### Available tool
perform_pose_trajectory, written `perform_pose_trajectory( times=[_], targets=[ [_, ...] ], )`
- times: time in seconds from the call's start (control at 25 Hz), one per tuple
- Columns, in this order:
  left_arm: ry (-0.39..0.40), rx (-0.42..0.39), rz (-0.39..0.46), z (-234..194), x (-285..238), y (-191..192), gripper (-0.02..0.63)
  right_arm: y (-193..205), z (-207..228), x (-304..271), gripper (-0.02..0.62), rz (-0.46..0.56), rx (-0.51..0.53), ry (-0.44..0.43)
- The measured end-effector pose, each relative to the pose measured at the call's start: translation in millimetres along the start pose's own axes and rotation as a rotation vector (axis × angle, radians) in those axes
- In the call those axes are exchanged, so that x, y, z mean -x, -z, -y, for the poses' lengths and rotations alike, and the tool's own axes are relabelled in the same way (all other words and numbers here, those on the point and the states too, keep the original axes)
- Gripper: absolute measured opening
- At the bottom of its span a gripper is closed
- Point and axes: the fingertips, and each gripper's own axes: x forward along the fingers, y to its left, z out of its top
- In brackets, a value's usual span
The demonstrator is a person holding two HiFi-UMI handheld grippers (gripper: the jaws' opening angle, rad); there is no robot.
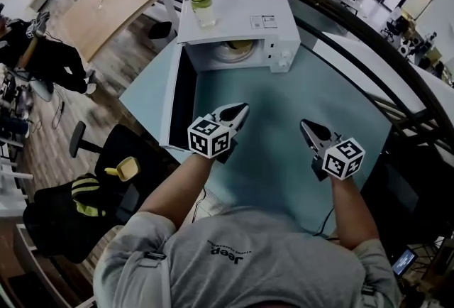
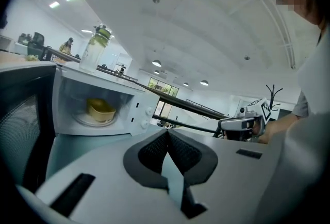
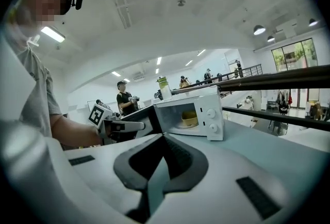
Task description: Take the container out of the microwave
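Observation:
A yellow container (image 1: pixel 237 50) sits on the turntable inside the white microwave (image 1: pixel 245 19), whose door (image 1: pixel 177 97) stands open to the left. Both grippers hover over the pale blue table (image 1: pixel 284 150), short of the microwave. My left gripper (image 1: pixel 240 112) is shut and empty, in front of the open door. My right gripper (image 1: pixel 303 125) is shut and empty too, further right. In the left gripper view the container (image 2: pixel 100 109) shows in the oven cavity, ahead and left of the closed jaw tips (image 2: pixel 166 132). In the right gripper view the container (image 3: pixel 189 118) lies beyond the tips (image 3: pixel 164 138).
A clear bottle with a green lid (image 1: pixel 201 5) stands on top of the microwave. A black office chair (image 1: pixel 106 172) with a yellow object stands left of the table, and a wooden table (image 1: pixel 106 8) is further back. A curved dark railing (image 1: pixel 369 37) runs behind.

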Motion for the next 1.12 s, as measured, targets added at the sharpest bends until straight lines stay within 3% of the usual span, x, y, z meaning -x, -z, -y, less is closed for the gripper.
perform_pose_trajectory(
  times=[0.32, 0.8, 1.12],
  targets=[
    [-0.053, 0.011, 0.001, -32, -46, 4, 0.017, -4, 21, -47, 0.018, -0.019, 0.024, -0.004],
    [-0.183, -0.051, 0.001, -99, -107, -12, 0.017, 6, 66, -84, 0.018, -0.047, 0.006, 0.003],
    [-0.269, -0.158, -0.029, -142, -142, -27, 0.017, 1, 92, -113, 0.018, -0.037, 0.010, -0.005]
  ],
)
